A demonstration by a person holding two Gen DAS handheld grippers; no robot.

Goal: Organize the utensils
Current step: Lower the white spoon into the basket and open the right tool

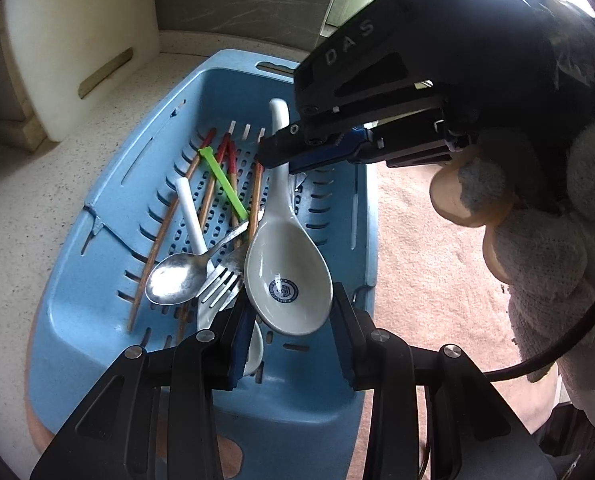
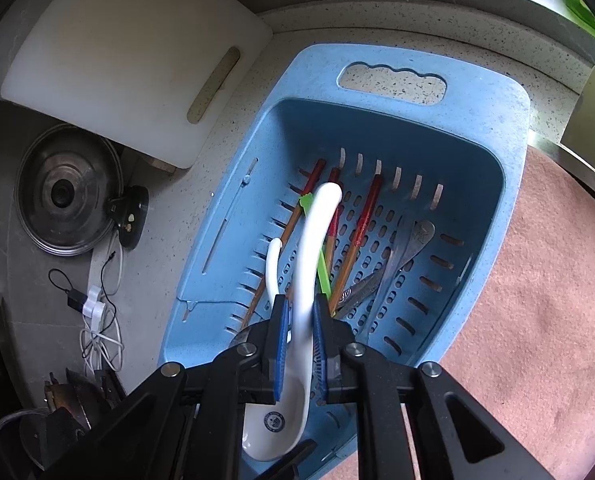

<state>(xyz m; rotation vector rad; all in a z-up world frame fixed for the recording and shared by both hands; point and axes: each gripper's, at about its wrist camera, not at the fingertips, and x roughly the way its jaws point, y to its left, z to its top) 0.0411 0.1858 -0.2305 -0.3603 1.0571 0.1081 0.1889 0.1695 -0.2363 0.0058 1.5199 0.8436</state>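
A white ceramic spoon (image 1: pixel 289 280) with a blue emblem hangs over the blue slotted basket (image 1: pixel 97 264). My left gripper (image 1: pixel 291 332) is shut on its bowl, one pad on each side. My right gripper (image 1: pixel 275 152) straddles the handle (image 2: pixel 309 240); its jaws stand narrowly open, with a sliver of gap beside the handle in the right wrist view (image 2: pixel 300 304). In the basket lie red-tipped chopsticks (image 1: pixel 213 184), a green stick (image 1: pixel 223 180), a metal spoon (image 1: pixel 173 280), a fork (image 1: pixel 217 284) and a second white spoon (image 1: pixel 191 212).
The basket (image 2: pixel 509 168) rests partly on a speckled counter (image 1: pixel 29 200) and partly on a pink cloth (image 2: pixel 537 280). A white cutting board (image 2: pixel 129 52) leans at the back left. A pot lid (image 2: pixel 65 192) and tangled cables (image 2: pixel 97 320) lie to the left. A gloved hand (image 1: pixel 537 240) holds the right gripper.
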